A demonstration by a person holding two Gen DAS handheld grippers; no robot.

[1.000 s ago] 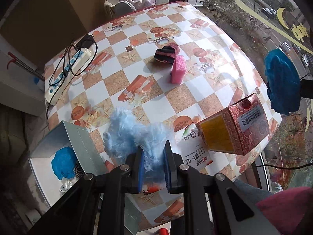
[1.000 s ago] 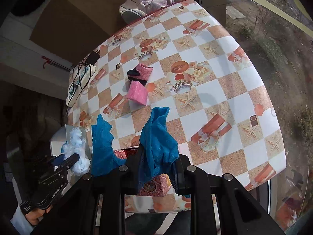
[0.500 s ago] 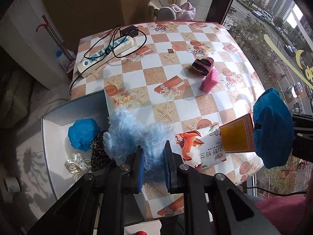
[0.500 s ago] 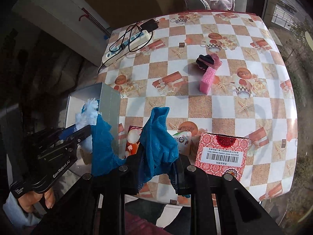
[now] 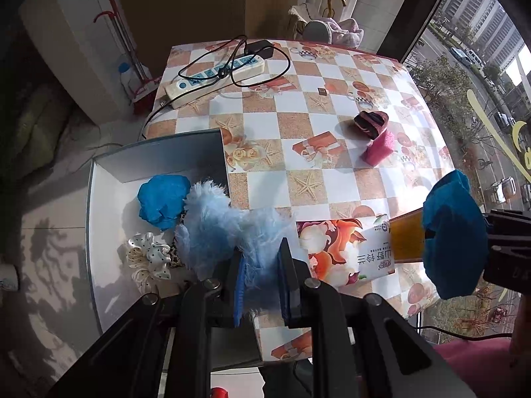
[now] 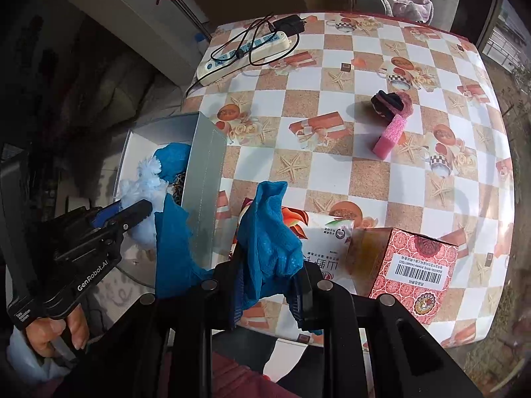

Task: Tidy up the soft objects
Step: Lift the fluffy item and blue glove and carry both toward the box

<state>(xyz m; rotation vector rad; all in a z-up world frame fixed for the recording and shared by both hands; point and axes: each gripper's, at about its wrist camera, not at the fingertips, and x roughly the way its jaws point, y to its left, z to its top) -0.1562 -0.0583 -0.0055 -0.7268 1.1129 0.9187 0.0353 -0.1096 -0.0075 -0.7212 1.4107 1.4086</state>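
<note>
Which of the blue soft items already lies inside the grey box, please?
The crumpled bright blue cloth lies in the grey box. The fluffy pale blue piece and the blue mesh cloth hang clamped in grippers.

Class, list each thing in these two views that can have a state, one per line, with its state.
left gripper: shut on fluffy light-blue item
right gripper: shut on blue cloth
grey box: open, holding soft items
power strip: cord lying across it
pink sponge: leaning against dark sock
</note>
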